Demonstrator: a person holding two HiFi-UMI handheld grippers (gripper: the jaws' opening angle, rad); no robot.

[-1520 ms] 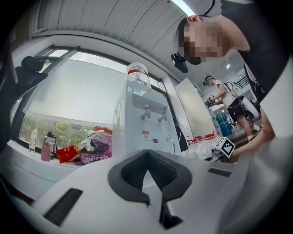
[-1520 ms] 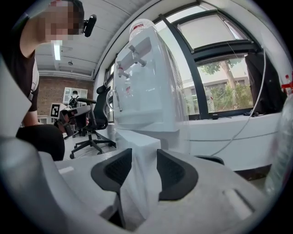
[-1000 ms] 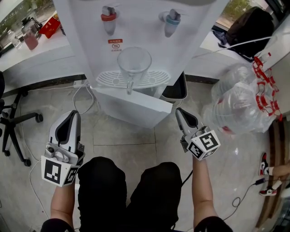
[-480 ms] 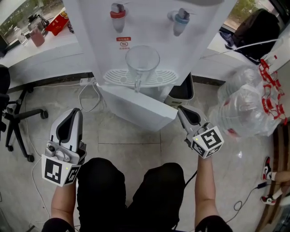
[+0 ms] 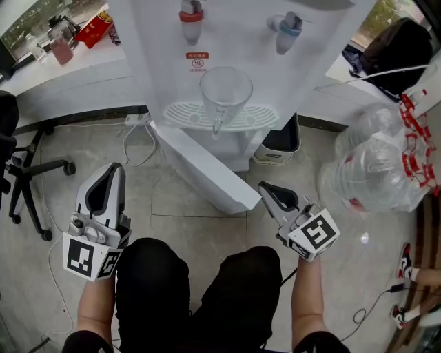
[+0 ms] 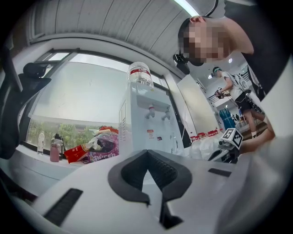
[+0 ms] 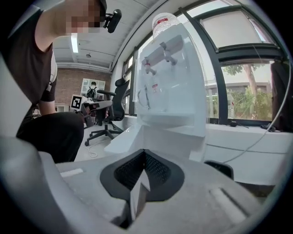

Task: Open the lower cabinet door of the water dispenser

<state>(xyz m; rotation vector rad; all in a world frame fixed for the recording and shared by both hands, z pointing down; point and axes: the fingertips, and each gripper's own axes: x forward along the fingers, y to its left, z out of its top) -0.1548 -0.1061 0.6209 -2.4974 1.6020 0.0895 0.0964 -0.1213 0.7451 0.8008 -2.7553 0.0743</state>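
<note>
Lower cabinet door (image 5: 203, 172) is swung open. Its hinge side sits at the left of the water dispenser (image 5: 234, 48) base, and its free edge angles out toward the near right over the floor tiles. The dispenser body is at far centre.

Right gripper (image 5: 267, 190) is just right of the door's free edge, tips aimed at it. Can't tell if it touches. Its jaws are pressed together with nothing pinched; the right gripper view shows the door panel beyond the tips.

Left gripper (image 5: 110, 172) is well left of the door, near side, over bare floor. Its jaws also meet at the tip and it's empty.

- A clear glass jug (image 5: 225, 93) stands on the white drip tray (image 5: 182, 114), right above the door.
- A red tap (image 5: 191, 12) is above left of the jug and a blue tap (image 5: 289, 29) above right.
- A black bin (image 5: 279, 143) sits against the dispenser's right side.
- Clear plastic bottles in bags (image 5: 372, 172) are piled at the right.
- A white cable (image 5: 134, 146) is looped on the floor left of the hinge.
- An office chair base (image 5: 31, 171) is further left.
- The person's black-trousered knees (image 5: 193, 289) are at the near edge between the grippers.
</note>
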